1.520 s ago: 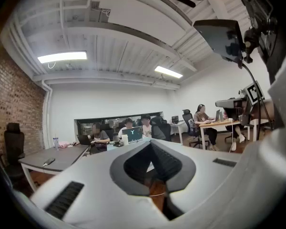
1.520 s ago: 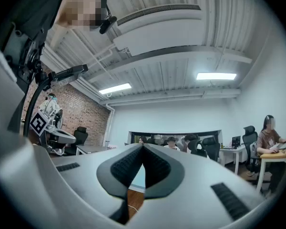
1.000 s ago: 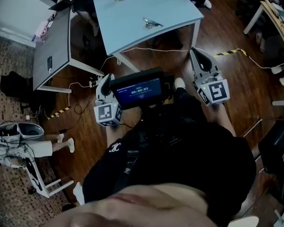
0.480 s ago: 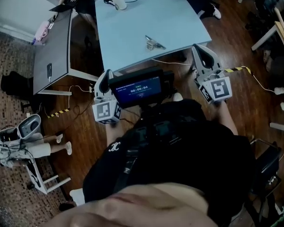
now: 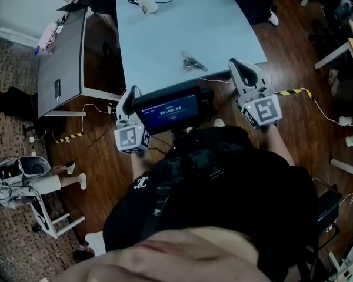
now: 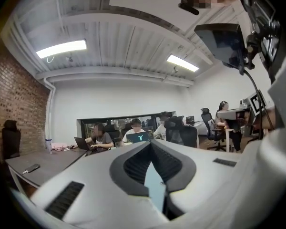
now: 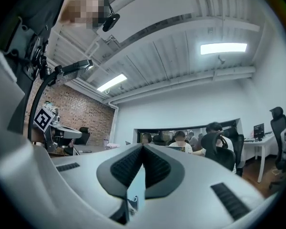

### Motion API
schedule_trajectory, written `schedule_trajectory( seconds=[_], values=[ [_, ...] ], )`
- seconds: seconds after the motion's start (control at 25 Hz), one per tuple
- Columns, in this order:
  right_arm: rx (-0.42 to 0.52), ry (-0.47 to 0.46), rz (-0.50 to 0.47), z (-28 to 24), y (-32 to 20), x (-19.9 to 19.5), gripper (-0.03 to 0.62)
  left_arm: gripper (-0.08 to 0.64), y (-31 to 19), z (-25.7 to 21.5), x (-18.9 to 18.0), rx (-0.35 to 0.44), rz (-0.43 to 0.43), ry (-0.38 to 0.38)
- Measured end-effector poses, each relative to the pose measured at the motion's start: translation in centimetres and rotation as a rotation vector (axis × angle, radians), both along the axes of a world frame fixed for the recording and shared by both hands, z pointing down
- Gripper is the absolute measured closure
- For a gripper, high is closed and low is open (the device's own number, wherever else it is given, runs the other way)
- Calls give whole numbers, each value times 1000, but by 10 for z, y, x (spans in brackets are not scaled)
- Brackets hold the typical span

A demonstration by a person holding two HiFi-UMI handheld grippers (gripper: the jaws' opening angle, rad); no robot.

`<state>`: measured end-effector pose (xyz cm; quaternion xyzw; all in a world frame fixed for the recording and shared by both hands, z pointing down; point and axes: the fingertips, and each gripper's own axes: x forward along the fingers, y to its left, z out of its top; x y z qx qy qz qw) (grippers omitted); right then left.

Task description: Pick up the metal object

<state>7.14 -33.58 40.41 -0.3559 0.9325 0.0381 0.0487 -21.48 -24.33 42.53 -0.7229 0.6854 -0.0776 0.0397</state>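
Observation:
The metal object (image 5: 191, 62), small and shiny, lies on the light blue table (image 5: 165, 34) near its front edge. My right gripper (image 5: 239, 64) is shut and empty; its tips hang over the table's front right corner, just right of the object. My left gripper (image 5: 133, 91) is also shut and empty, below the table's front left corner. In the right gripper view the closed jaws (image 7: 143, 148) point level across the room, and a bit of metal (image 7: 132, 202) shows through the gap under them. The left gripper view shows closed jaws (image 6: 150, 145) with blue table behind.
A grey table (image 5: 62, 57) with a phone (image 5: 57, 90) stands at the left. A white mug (image 5: 146, 2) sits at the blue table's far end. A small screen (image 5: 167, 111) hangs between the grippers. Cables and striped tape (image 5: 294, 91) lie on the wood floor. People sit at far desks.
The person has stepped toward the blue table, so it and the metal object lie closer to both grippers. The right gripper's tips now reach over the table's edge. Both grippers stay shut.

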Motion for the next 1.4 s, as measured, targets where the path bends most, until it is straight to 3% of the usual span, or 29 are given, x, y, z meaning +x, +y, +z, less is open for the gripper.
schedule_trajectory(
  seconds=[0.36, 0.52, 0.68, 0.76, 0.92, 1.12, 1.28, 1.4],
  values=[
    [75, 74, -22, 23, -39, -69, 611, 560, -4, -1, -62, -16, -59, 7],
    [2, 210, -57, 65, -55, -108, 563, 560, 2, 1, -80, -27, -100, 18],
    [22, 331, -58, 115, -73, -144, 543, 560, 10, 2, -97, -25, -131, 19],
    [39, 432, -85, 148, -78, -166, 394, 560, 13, 1, -105, -26, -142, 23],
    [77, 637, -166, 212, -72, -203, 383, 558, 20, 1, -114, -36, -142, 19],
    [52, 845, -221, 287, -76, -228, 371, 558, 20, -7, -132, -45, -167, -2],
    [-13, 947, -208, 330, -88, -222, 371, 558, 20, -8, -135, -47, -173, -12],
    [-48, 965, -159, 341, -101, -218, 373, 558, 20, -11, -136, -47, -184, -16]
  ],
)
